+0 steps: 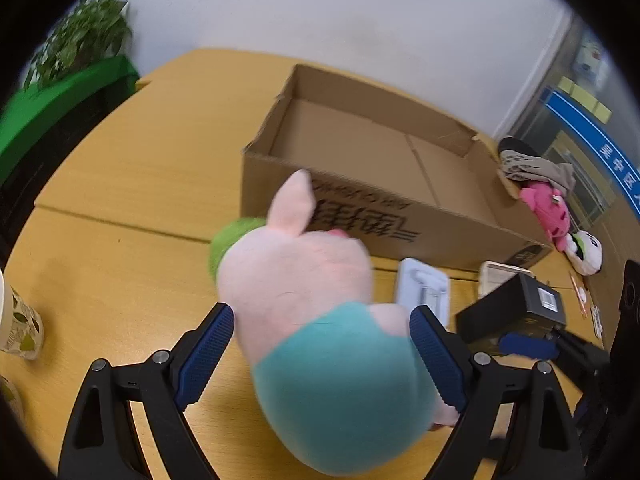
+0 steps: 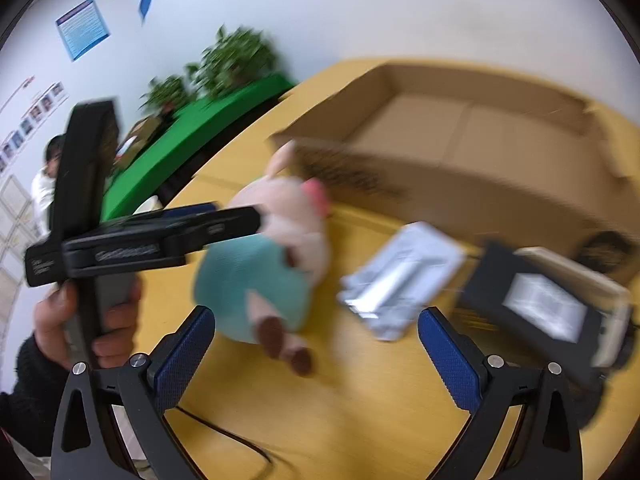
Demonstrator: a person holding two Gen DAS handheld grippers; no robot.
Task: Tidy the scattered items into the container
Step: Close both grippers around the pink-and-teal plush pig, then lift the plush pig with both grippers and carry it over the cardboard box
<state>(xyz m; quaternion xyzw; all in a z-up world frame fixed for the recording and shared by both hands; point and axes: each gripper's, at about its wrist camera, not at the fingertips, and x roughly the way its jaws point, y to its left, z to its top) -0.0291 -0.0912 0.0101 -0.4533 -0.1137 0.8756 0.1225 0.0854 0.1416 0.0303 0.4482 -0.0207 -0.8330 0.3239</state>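
Note:
A pink pig plush in a teal dress lies on the yellow table between the fingers of my left gripper. The jaws stand wide on either side of it and I cannot tell if they press it. It also shows in the right wrist view, with the left gripper's finger against it. My right gripper is open and empty above the table. The open cardboard box stands just behind the plush, and appears in the right wrist view.
A white packet, a black box, a green ball, a pink plush and a white plush lie near the box. A paper cup stands at the left. Green-covered furniture and plants are behind.

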